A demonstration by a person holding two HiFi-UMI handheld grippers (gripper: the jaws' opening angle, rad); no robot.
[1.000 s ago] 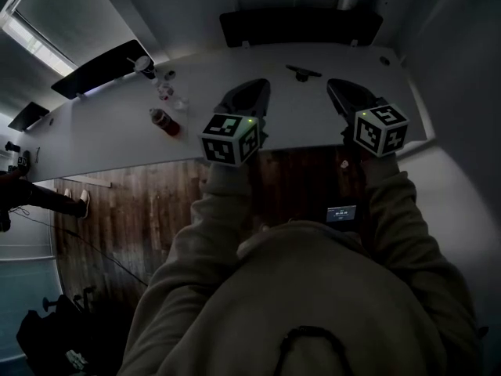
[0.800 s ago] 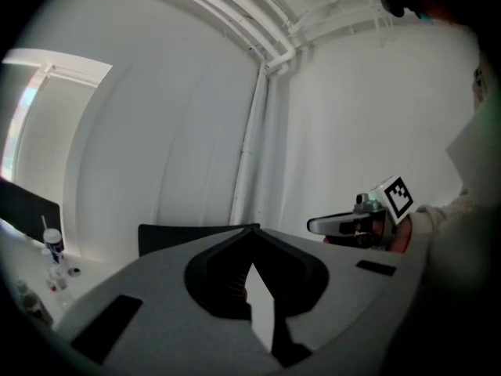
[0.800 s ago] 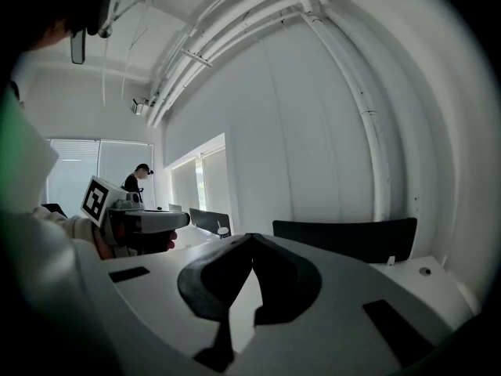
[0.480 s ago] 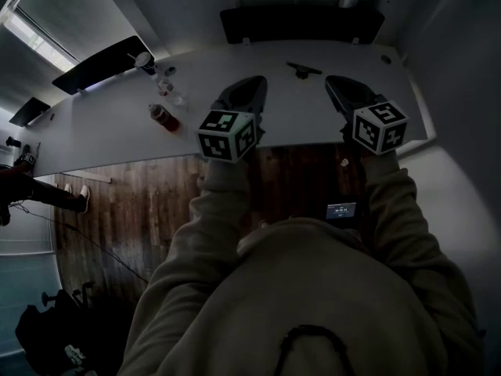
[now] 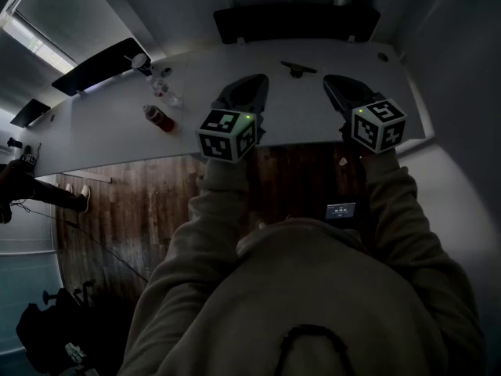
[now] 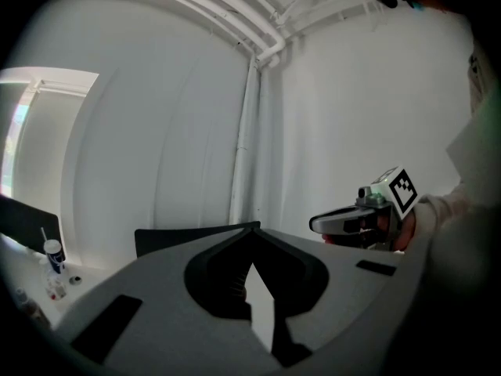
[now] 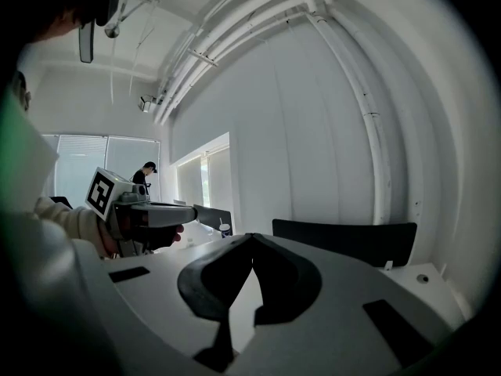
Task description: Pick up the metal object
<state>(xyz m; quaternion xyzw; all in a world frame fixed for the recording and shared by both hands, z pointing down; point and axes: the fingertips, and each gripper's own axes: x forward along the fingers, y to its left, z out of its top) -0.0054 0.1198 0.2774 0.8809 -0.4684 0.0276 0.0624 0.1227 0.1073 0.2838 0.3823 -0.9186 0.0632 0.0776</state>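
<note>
Left gripper (image 6: 252, 232): jaws closed tip to tip, nothing between them. Right gripper (image 7: 251, 239): jaws likewise closed and empty. Both are held side by side, near level, over the near edge of a white table (image 5: 102, 131), apart from each other and pointing toward its far side. The metal object (image 5: 299, 70), a small dark T-shaped piece, lies on the table beyond the grippers, near the far edge, roughly between their lines of aim and touched by neither. Further left on the table: a dark reddish bottle (image 5: 156, 117), some small clear containers (image 5: 164, 91) and a lidded cup (image 5: 142, 61) with a straw. A black panel (image 5: 296, 22) stands behind the far edge. Wooden floor (image 5: 156, 210) shows below the near edge
</note>
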